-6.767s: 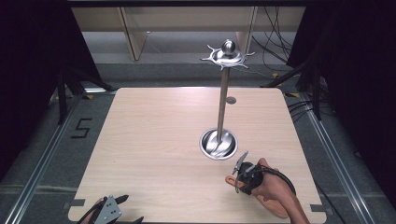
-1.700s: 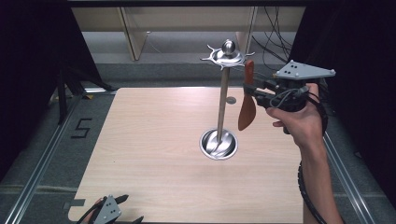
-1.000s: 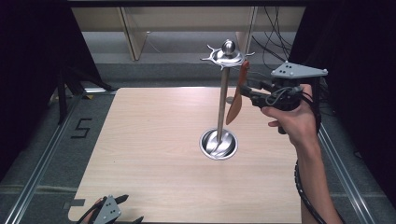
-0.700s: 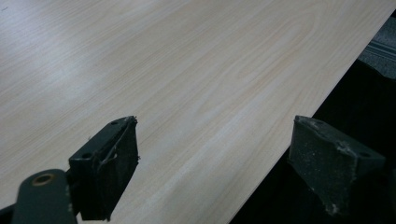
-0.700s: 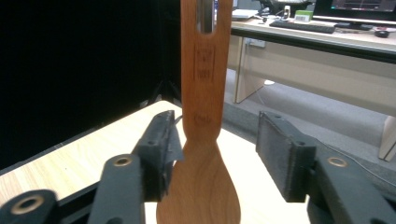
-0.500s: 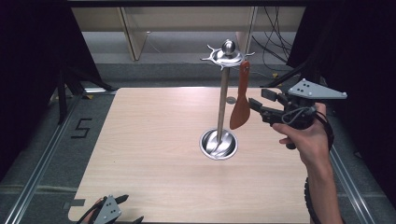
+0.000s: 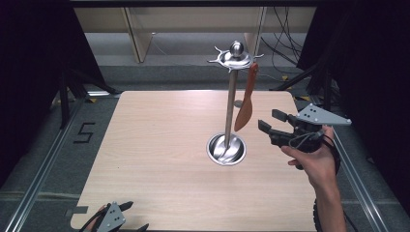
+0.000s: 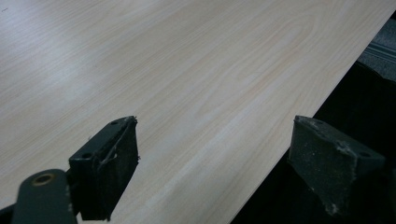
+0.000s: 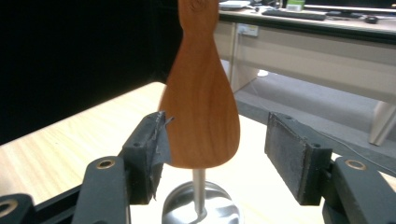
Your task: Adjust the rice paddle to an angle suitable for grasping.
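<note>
Stand: a metal stand (image 7: 231, 104) rises from a round dish base (image 7: 226, 149) right of centre in the high view, with a hooked crown and ball at its top, upper middle of the frame
Spatula: a wooden spatula (image 7: 245, 99) hangs from a hook on the crown's right side, blade down, beside the pole and apart from it; in the right gripper view the spatula (image 9: 201, 107) stands in the middle of the frame with the dish base (image 9: 201, 205) below it
Right gripper: right gripper (image 7: 269, 121) held in a hand (image 7: 313, 162) at the right of the high view, just right of the blade; jaws spread apart and released, clasping nothing. In its own view the blade seems to overlap the left pad (image 9: 152, 154), but contact cannot be told
Left gripper: left gripper (image 7: 126, 217) at the bottom left edge of the high view, by the near rim of the table (image 7: 154, 145); its own view shows the jaws wide apart with nothing between them, one over the wood (image 8: 187, 79), one past the edge
Surroundings: shelving and cables at the top of the high view
</note>
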A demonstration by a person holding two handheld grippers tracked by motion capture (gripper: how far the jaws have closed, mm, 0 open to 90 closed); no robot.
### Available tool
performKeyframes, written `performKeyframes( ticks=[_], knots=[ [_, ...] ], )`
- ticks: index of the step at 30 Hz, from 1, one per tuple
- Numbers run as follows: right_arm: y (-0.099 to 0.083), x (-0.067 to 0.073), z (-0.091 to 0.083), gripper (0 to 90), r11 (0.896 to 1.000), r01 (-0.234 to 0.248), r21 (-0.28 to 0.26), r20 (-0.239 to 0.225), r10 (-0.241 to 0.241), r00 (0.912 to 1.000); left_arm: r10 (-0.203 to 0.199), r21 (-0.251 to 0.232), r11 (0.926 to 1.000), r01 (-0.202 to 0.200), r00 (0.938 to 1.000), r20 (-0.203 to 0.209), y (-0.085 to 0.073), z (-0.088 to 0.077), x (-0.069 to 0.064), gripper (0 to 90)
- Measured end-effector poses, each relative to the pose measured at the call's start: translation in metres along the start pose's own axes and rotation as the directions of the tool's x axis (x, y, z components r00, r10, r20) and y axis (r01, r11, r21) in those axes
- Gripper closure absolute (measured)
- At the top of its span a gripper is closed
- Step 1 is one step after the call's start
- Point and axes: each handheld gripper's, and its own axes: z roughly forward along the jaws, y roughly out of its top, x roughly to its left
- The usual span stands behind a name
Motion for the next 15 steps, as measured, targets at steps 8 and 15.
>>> performKeyframes(
  ticks=[8,15],
  knots=[
    [-0.016,-0.006,-0.001,38.4,1.0,-0.018,0.022,0.005,0.018,0.9998,0.048,0.029,0.9984,-0.048,0.9988,0.006,0.003,-0.002,0.004,15.2],
    [-0.025,-0.01,0.001,38.1,0.999,-0.027,0.046,0.0,0.027,0.9996,0.007,0.0,1.0,-0.007,1.0,0.005,0.002,0.0,0.002,15.2]
  ],
)
